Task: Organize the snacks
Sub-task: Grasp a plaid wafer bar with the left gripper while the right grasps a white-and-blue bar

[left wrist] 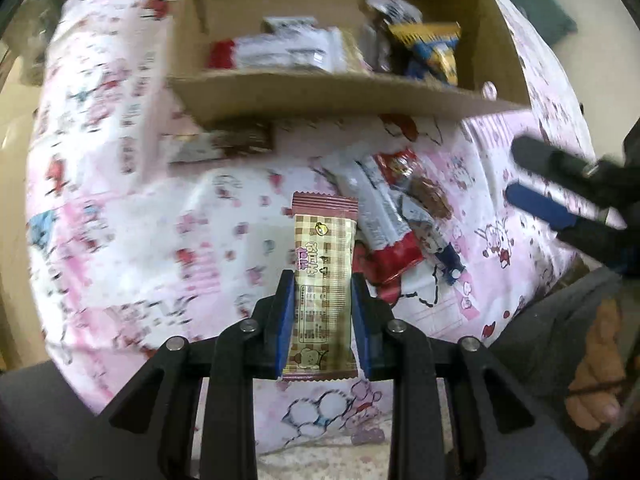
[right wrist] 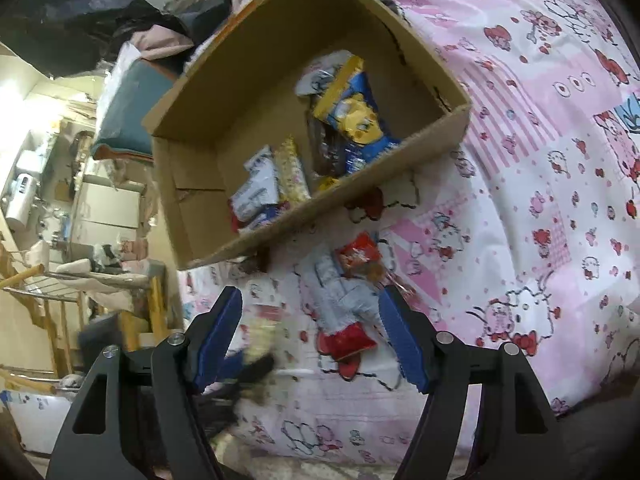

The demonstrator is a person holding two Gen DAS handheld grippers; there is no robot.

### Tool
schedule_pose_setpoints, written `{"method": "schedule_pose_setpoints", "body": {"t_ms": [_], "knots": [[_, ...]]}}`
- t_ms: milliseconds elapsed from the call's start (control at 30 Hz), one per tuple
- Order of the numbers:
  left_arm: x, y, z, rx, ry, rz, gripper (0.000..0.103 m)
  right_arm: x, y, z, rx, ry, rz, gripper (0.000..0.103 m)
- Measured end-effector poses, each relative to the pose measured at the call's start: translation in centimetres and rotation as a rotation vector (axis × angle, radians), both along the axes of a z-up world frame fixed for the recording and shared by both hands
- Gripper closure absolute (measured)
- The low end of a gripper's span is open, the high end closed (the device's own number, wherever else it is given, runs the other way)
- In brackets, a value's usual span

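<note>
The left gripper (left wrist: 322, 280) is clamped on a beige checked snack packet (left wrist: 323, 276), its blue pads (left wrist: 285, 312) pressing the wrapper's two long edges; the packet stands upright between the jaws, above the pink cartoon-print bedspread (left wrist: 120, 240). Just beyond it lies a small heap of loose snacks (left wrist: 396, 216) (a red and silver wrapper crossed over another); a brown bar (left wrist: 236, 144) sits against the front wall of the cardboard box (left wrist: 320, 96), which holds several packets, among them a blue and yellow bag (right wrist: 352, 112). The right gripper (right wrist: 312, 328) hangs with its jaws spread wide and nothing between the pads; it hovers over the same heap, the red-ended silver wrapper (right wrist: 340, 312) lying on the cloth beneath the gap, whether touched I cannot tell.
</note>
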State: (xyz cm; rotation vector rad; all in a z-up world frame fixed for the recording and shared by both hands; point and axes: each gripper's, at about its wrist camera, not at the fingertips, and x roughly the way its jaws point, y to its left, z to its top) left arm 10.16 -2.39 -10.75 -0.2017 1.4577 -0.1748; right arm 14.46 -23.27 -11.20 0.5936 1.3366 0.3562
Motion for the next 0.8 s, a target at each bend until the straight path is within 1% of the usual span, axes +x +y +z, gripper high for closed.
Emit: {"method": "schedule_pose_setpoints", "body": {"t_ms": [67,133,200,267,367,433,533,633,667,700,800], "knots": [[-0.6,1.5,0.9,-0.01,-0.01,0.049,0.08,0.0,0.0,-0.5,-0.025,0.021,0.012,0.029],[-0.9,3.2,1.5,-0.008,-0.03,0.095,0.08,0.0,0.5,-1.1,-0.074,0.038,0.05,0.034],[-1.5,4.7,2.1,-0.01,-0.053,0.142,0.08,-0.1,1.3,-1.6,-0.117,0.049,0.107,0.08],[-1.6,5.6,2.5,-0.007,-0.077,0.189,0.08,-0.1,2.1,-2.1,-0.14,0.063,0.158,0.078],[-1.4,6.4,2.9,0.006,-0.101,0.222,0.08,-0.1,2.8,-3.4,-0.222,0.093,0.2,0.078],[-1.2,6.0,2.7,0.006,-0.105,0.224,0.08,0.0,3.2,-4.5,-0.247,0.122,0.229,0.078],[-1.1,5.9,2.6,-0.003,-0.106,0.222,0.08,0.0,3.9,-5.4,-0.319,0.115,0.27,0.078],[-0.9,5.4,2.3,-0.004,-0.106,0.214,0.08,0.1,4.8,-6.9,-0.346,0.153,0.321,0.078],[-0.8,5.4,2.3,-0.008,-0.103,0.214,0.08,0.0,5.1,-7.2,-0.363,0.153,0.341,0.078],[-0.9,5.4,2.2,-0.011,-0.101,0.215,0.08,0.0,5.2,-7.3,-0.374,0.143,0.354,0.084],[-1.1,5.6,2.4,-0.017,-0.106,0.223,0.08,-0.6,5.3,-6.8,-0.314,0.142,0.37,0.085]]}}
